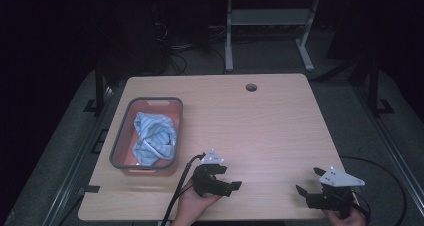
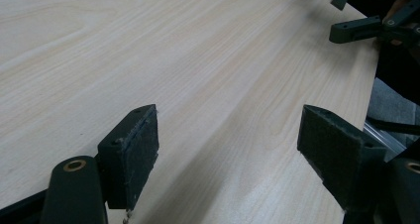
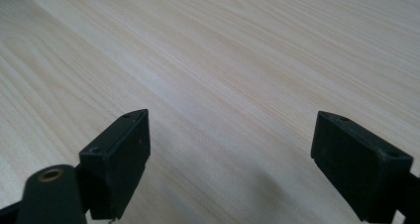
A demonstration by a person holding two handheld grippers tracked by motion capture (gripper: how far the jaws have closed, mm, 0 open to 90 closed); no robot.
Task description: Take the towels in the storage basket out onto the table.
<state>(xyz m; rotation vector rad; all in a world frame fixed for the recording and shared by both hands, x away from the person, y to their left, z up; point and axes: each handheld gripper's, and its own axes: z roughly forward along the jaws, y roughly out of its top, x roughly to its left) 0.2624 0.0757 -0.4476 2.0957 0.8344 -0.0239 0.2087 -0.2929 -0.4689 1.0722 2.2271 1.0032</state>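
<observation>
Left gripper [image 1: 227,181] jaws wide, right gripper [image 1: 307,182] jaws wide, both above table [image 1: 260,121]

The left gripper [image 2: 228,149] stands with its two black padded jaws wide apart, rising at seven and four o'clock with nothing between them, over a pale wood-grain table [image 2: 173,50]. At two o'clock, near the table's edge, the black jaw tips of the right gripper [image 2: 346,16] reach in. A black cable [image 2: 391,126] crosses at three o'clock beyond the edge.
</observation>
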